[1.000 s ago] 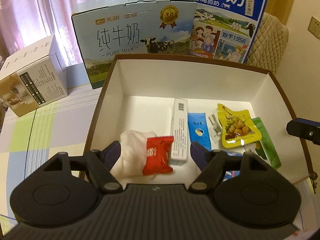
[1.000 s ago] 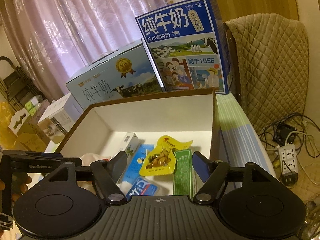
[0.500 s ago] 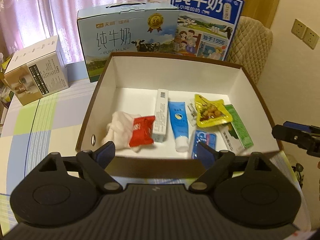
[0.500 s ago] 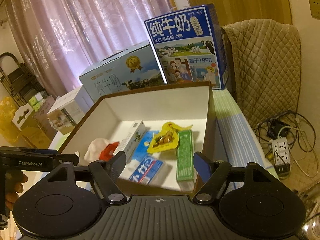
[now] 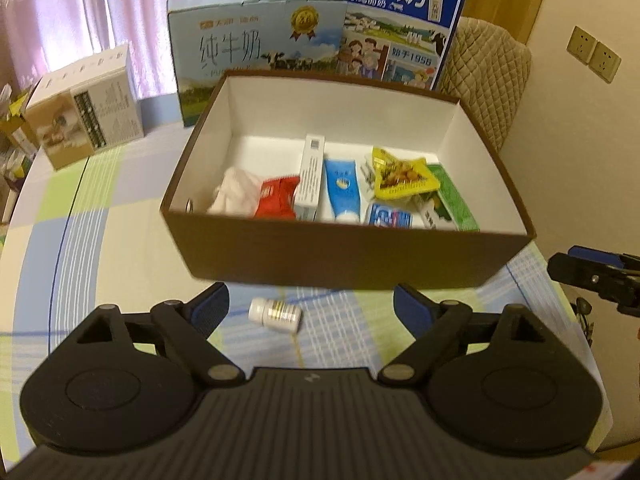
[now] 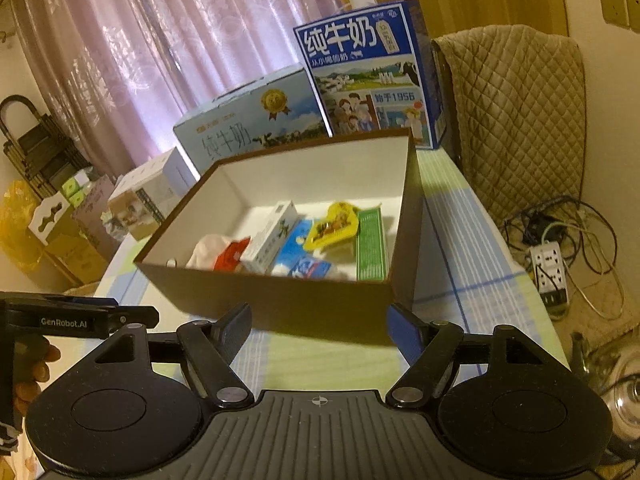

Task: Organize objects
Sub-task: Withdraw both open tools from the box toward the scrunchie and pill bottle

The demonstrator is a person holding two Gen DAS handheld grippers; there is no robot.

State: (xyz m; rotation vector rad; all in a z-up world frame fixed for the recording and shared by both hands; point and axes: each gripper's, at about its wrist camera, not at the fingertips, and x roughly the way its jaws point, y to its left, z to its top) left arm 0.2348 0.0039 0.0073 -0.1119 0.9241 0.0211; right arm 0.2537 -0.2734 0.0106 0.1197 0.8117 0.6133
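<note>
A brown box (image 5: 320, 256) with a white inside stands on the table; it also shows in the right wrist view (image 6: 280, 300). In it lie a white cloth (image 5: 236, 192), a red packet (image 5: 276, 200), a white carton (image 5: 310, 178), a blue tube (image 5: 342, 190), a yellow snack pouch (image 5: 400, 178), a green packet (image 5: 452, 200) and a blue-white packet (image 5: 390, 216). A small white bottle (image 5: 275, 314) lies on its side on the table in front of the box. My left gripper (image 5: 310, 306) is open and empty just above the bottle. My right gripper (image 6: 318, 326) is open and empty before the box.
Two milk cartons (image 5: 256, 48) (image 5: 400, 28) stand behind the box, with a white-brown carton (image 5: 86, 108) at the left. A quilted chair (image 6: 516, 120) and a power strip with cables (image 6: 552, 268) are at the right. The checked tablecloth (image 5: 100, 260) covers the table.
Both grippers have pulled back from above the box toward its near side. The small white bottle on the table has come into the left wrist view.
</note>
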